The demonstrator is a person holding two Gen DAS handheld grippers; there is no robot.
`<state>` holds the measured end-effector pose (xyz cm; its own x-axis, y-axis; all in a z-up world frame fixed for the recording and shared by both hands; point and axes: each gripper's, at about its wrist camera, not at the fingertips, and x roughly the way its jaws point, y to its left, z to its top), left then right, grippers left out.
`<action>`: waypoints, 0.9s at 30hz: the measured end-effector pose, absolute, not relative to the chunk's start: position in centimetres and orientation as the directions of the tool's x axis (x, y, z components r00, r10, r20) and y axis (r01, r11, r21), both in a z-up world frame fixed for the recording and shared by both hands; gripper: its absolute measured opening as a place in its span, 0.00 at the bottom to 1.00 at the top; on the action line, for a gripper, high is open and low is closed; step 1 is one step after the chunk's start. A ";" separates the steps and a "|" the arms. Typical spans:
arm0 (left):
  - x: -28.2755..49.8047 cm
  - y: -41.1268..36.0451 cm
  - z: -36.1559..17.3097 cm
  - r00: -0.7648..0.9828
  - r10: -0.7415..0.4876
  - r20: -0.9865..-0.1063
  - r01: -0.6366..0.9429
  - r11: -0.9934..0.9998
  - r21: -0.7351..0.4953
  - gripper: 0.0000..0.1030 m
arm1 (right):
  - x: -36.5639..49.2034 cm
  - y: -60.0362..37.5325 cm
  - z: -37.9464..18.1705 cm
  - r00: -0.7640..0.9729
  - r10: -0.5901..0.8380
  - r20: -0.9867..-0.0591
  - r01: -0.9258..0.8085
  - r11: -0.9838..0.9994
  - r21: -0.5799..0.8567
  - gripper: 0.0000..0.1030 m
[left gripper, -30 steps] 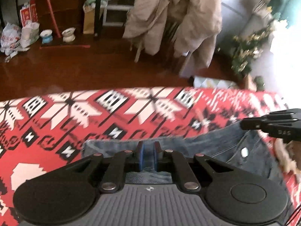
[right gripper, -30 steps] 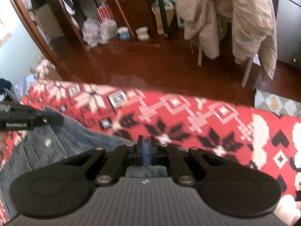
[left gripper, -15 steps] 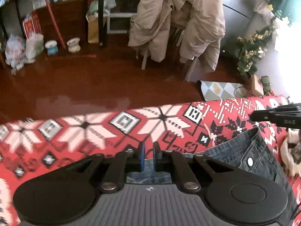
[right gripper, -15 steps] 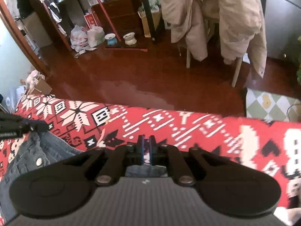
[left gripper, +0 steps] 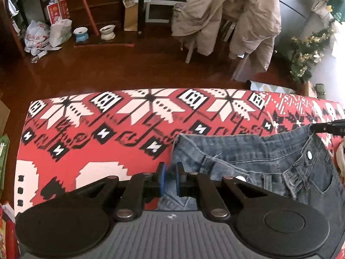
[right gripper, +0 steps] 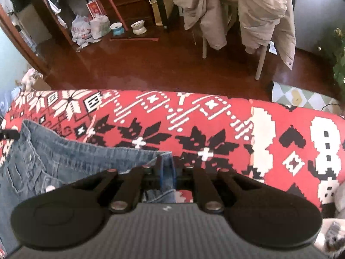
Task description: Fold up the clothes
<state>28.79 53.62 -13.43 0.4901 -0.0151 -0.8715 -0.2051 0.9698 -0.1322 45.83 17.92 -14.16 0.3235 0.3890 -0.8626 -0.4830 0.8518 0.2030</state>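
Since a second ago both grippers have pulled back and up, so more floor shows and the jeans' waistband now lies spread flat.

Red patterned blanket (left gripper: 90,151) covers the surface. On it lie the jeans (left gripper: 269,157), waistband toward the far edge, fly open. Beyond, a beige coat (left gripper: 232,10) hangs over a chair. On the floor stand two small bowls (left gripper: 107,31); their contents are too small to tell.

Left gripper (left gripper: 170,180) pinches one waistband corner, jaws narrow on denim. Right gripper (right gripper: 166,172) clamps the other corner likewise.

No lettering is sharp enough to read in either view.
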 end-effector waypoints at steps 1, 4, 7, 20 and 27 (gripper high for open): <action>28.7 53.8 -13.5 0.490 -0.016 -0.871 -0.208 0.969 -0.135 0.07 | 46.0 17.9 -14.2 0.320 0.392 -0.863 -0.481 0.852 0.209 0.09; 28.7 54.0 -13.3 0.497 -0.016 -0.867 -0.212 0.967 -0.139 0.07 | 46.2 17.7 -14.2 0.322 0.388 -0.864 -0.474 0.856 0.207 0.11; 29.0 54.0 -13.1 0.507 -0.017 -0.862 -0.211 0.967 -0.143 0.07 | 46.6 17.4 -14.2 0.331 0.400 -0.855 -0.446 0.864 0.232 0.11; 31.9 53.2 -14.3 0.524 -0.004 -0.852 -0.218 0.966 -0.139 0.05 | 44.8 15.7 -12.9 0.342 0.429 -0.836 -0.436 0.860 0.264 0.11; 31.5 53.9 -13.4 0.558 0.018 -0.830 -0.264 0.952 -0.156 0.11 | 43.1 14.7 -11.9 0.340 0.449 -0.826 -0.444 0.851 0.280 0.12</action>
<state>31.47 53.85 -13.44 0.5580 0.0184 -0.8296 -0.2638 0.9518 -0.1563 43.05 14.68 -11.93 0.3402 0.4489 -0.8263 -0.4437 0.8514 0.2798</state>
